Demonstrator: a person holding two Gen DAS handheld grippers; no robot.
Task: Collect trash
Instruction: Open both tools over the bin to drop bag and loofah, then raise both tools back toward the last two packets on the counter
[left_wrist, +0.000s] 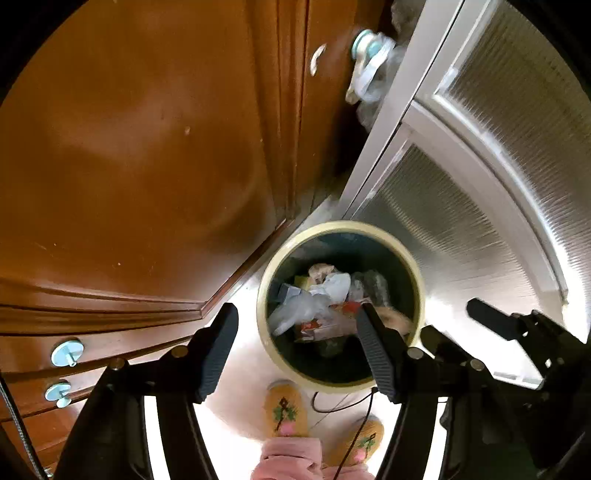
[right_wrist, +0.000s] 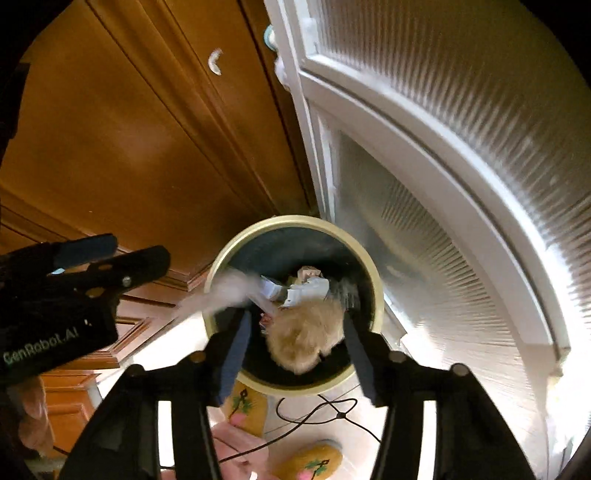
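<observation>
Nearest you: your slippers (left_wrist: 284, 408) on the pale floor (left_wrist: 240, 354), a thin black cable (right_wrist: 317, 413) trailing beside them.

Left hand-held gripper (left_wrist: 297, 349): fingers spread, nothing between the pads. Right hand-held gripper (right_wrist: 295, 349): also spread, nothing pinched. Both point down over the bin.

A tan fluffy wad (right_wrist: 304, 332) sits just past the right fingertips, over the bin mouth; whether it is falling or resting you cannot tell. A blurred white scrap (right_wrist: 225, 291) crosses the rim.

The round bin (left_wrist: 263, 291) holds crumpled white plastic (left_wrist: 303, 306), paper and red-printed wrappers (left_wrist: 317, 326), about half full.

Judgement: this load looks delivered. Any trash left elsewhere is out of view.

Beyond: wooden cabinet (left_wrist: 147, 147), ribbed glass door (left_wrist: 498, 147).
</observation>
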